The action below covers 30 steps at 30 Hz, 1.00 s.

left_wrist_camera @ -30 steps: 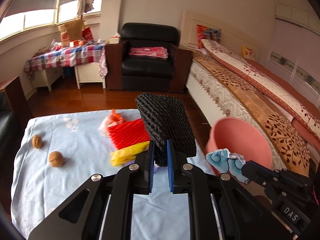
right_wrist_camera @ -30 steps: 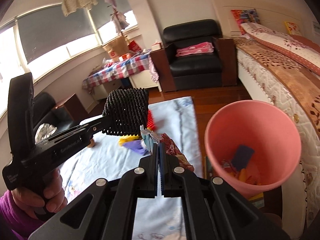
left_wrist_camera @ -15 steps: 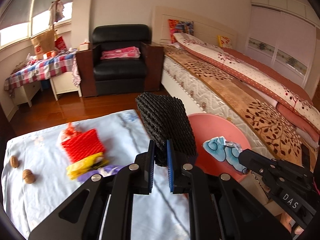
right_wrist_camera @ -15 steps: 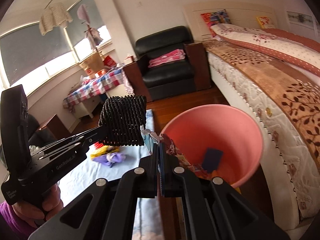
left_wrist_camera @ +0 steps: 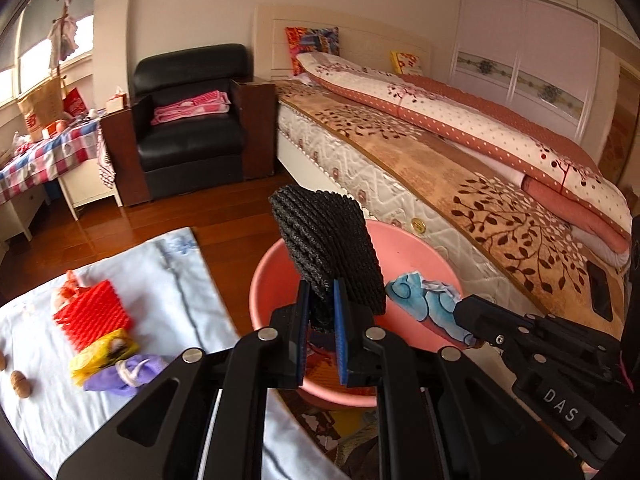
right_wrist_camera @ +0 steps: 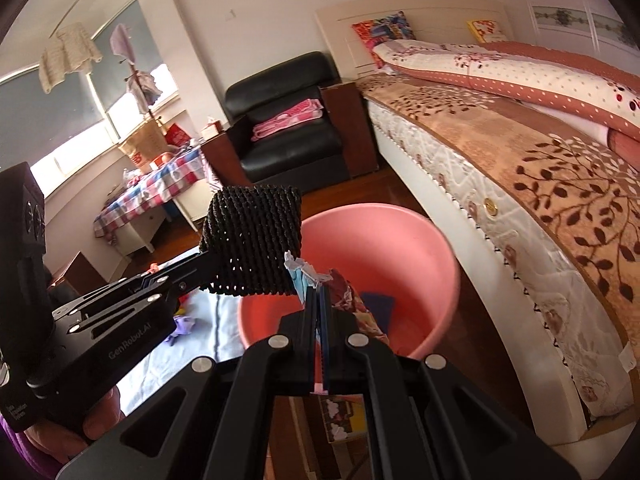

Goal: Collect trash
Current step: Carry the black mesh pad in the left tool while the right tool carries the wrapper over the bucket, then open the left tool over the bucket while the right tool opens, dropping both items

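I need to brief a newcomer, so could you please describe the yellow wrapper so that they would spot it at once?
Start at the pale blue tablecloth left of the pink bin. Near its middle lies a small pile of trash. The yellow wrapper sits between the red foam net and the purple wrapper, the only yellow piece.

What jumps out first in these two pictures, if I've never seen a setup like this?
A black foam net pinched in the left gripper hangs over a pink bucket beside the bed. Next to it, the right gripper is shut on a crumpled blue-and-white wrapper above the same bucket. More bright scraps, red, yellow and purple, lie on the pale blue tablecloth to the left.
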### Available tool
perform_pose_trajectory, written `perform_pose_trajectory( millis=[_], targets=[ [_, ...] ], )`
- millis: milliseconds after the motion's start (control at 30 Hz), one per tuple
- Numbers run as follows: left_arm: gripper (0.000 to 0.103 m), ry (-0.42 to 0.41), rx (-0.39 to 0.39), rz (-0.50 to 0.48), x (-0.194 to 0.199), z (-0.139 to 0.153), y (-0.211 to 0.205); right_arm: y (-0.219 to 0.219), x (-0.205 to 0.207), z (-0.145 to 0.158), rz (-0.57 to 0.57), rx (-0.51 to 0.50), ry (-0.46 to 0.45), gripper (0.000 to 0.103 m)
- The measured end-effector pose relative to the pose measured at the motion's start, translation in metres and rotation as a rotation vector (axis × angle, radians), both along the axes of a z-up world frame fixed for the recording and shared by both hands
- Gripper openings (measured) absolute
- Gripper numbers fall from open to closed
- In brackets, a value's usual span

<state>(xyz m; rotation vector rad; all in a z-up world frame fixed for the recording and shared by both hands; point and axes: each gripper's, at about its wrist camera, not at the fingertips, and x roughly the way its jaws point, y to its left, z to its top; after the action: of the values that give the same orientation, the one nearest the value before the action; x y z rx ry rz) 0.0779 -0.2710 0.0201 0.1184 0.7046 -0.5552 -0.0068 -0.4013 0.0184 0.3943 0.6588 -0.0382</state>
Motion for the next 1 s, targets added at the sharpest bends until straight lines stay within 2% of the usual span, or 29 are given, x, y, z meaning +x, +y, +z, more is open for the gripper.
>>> perform_pose_trajectory(
  millis=[467, 1000],
  targets=[
    [0.011, 0.052, 0.063, -0.072, 0.016, -0.039, -0.042, -0.032, 0.017, -0.026, -0.067, 0.007, 0.057, 0.001],
    [0.011, 0.110, 0.115, -0.055, 0.033, -0.070, -0.052, -0.036, 0.037, -0.047, -0.076, 0.007, 0.103, 0.002]
  ],
)
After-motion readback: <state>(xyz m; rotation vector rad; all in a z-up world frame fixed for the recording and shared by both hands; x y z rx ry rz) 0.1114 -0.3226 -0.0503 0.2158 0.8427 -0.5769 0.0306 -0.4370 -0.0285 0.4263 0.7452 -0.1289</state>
